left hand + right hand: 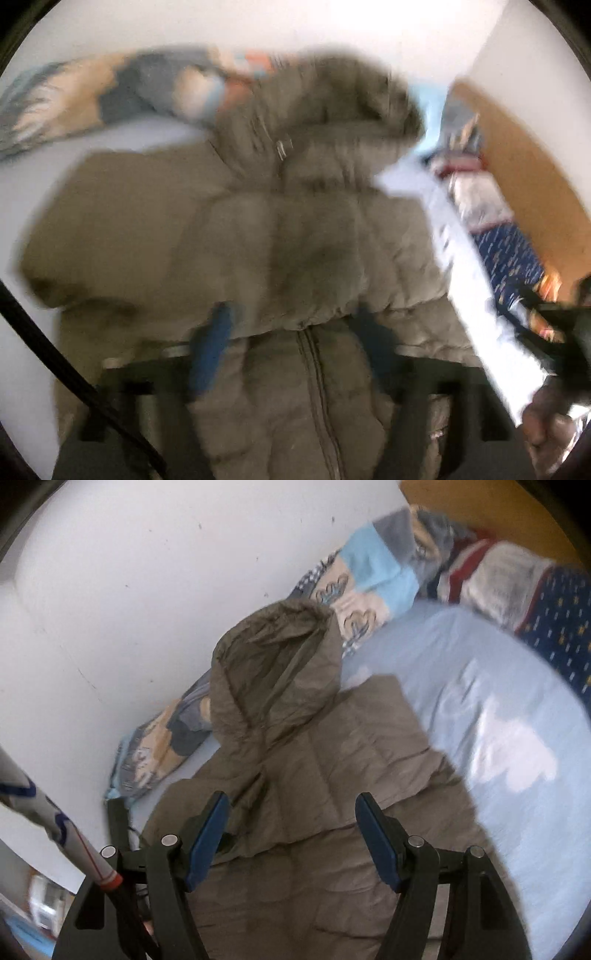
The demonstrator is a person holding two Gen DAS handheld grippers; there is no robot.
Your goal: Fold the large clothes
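Your olive-brown hooded puffer jacket (314, 746) lies spread on the pale blue bed sheet (480, 709), hood toward the white wall (129, 590), zipper (314, 369) running down its front. Your right gripper (291, 834) hovers over its body, jaws wide and empty. Your left gripper (295, 350) also hangs above it, blurred, jaws apart with nothing between them.

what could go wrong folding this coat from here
The puffy coat is thick and may spring back open after a fold. Its hood lies against the patterned blanket by the wall, so a pull might drag the blanket along. Both the left gripper and the right gripper are open above slick fabric, so a shallow pinch may slip off.
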